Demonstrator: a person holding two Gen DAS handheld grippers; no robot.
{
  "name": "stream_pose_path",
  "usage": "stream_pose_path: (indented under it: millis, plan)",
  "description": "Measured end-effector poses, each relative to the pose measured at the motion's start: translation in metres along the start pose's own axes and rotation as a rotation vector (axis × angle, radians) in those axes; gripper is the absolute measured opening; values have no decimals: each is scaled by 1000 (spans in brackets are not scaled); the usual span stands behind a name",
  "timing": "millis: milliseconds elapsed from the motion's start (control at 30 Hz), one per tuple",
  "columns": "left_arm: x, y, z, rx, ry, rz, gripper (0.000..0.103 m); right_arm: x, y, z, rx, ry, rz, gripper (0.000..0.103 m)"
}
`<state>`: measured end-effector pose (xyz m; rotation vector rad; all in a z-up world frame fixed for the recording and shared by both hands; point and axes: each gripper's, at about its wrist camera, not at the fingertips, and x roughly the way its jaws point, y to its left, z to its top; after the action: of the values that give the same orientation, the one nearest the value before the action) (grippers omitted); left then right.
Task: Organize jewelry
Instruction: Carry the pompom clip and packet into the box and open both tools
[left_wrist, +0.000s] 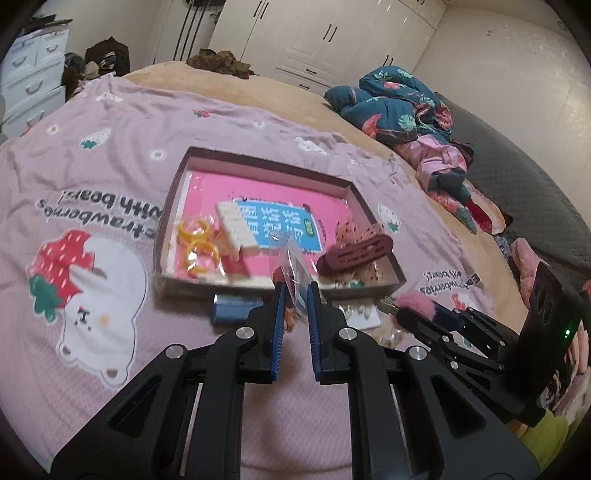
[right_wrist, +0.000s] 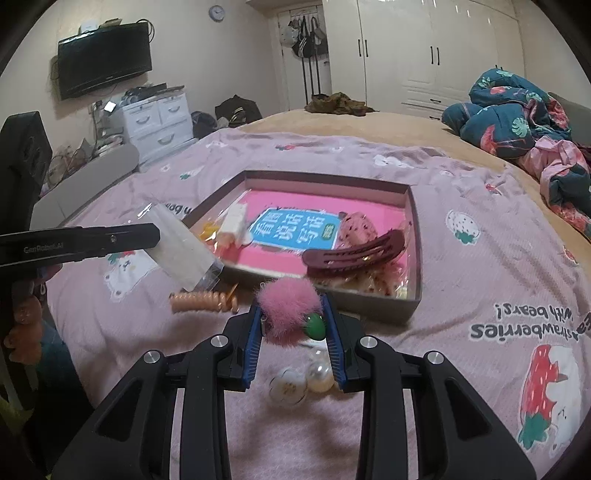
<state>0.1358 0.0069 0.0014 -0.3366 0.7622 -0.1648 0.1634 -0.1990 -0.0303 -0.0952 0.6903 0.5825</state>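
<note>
L gripper (left_wrist: 295, 291) clamped on clear packet (left_wrist: 290, 254), frame center; R gripper (right_wrist: 293, 319) grasping pink pompom clip (right_wrist: 286, 304) near box (right_wrist: 413, 302), lower center.

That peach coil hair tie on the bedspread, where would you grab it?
Across the middle of the coil hair tie, from above. It lies flat like a short tube, long side facing the right gripper, so fingers straddling its narrow width should hold best.

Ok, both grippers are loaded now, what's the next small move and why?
Probably carry the right gripper forward over the box and release. It is shut on the pink pompom clip, just short of the box's near wall, while the left gripper holds a clear packet.
</note>
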Motion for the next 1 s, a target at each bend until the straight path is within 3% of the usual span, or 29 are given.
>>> stream_pose_path:
  millis: [467,1000]
  plan:
    - [43,-3,34,-32,5,-35,6,13,-34,19,34,-21,-66,30]
    - [83,10,31,-75,26,-68,6,48,-50,37,27,2,-108,30]
